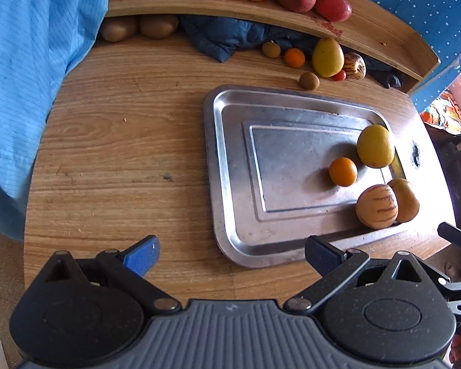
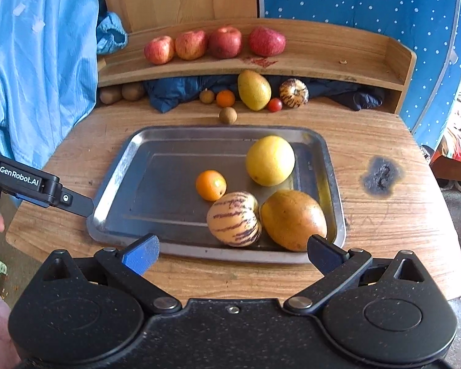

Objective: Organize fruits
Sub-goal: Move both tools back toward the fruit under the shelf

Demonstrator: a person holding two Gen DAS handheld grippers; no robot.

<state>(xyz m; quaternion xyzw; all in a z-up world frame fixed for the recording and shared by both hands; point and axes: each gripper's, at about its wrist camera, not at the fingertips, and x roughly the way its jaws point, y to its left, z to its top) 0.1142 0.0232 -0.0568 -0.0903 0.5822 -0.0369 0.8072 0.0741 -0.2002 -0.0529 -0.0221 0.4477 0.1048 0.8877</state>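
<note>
A steel tray point(image 2: 132, 160) point(image 1: 227, 166) lies on the wooden table. It holds a yellow round fruit point(image 2: 269, 160) point(image 1: 375, 145), a small orange point(image 2: 210, 185) point(image 1: 342, 171), a striped melon point(image 2: 233, 219) point(image 1: 376, 206) and a brownish mango point(image 2: 293, 220) point(image 1: 408, 200). My right gripper point(image 2: 232, 253) stands open at the tray's near edge, empty. My left gripper point(image 1: 232, 255) is open over the table beside the tray's near left corner, empty; one of its fingers point(image 2: 73, 201) shows in the right wrist view.
Behind the tray lie a kiwi point(image 2: 228, 115), an orange point(image 2: 225, 98), a yellow mango point(image 2: 254, 89), a cherry tomato point(image 2: 274, 105) and a striped fruit point(image 2: 293, 93). Several red apples point(image 2: 224, 42) line the shelf. Blue cloth point(image 2: 37, 70) hangs at left.
</note>
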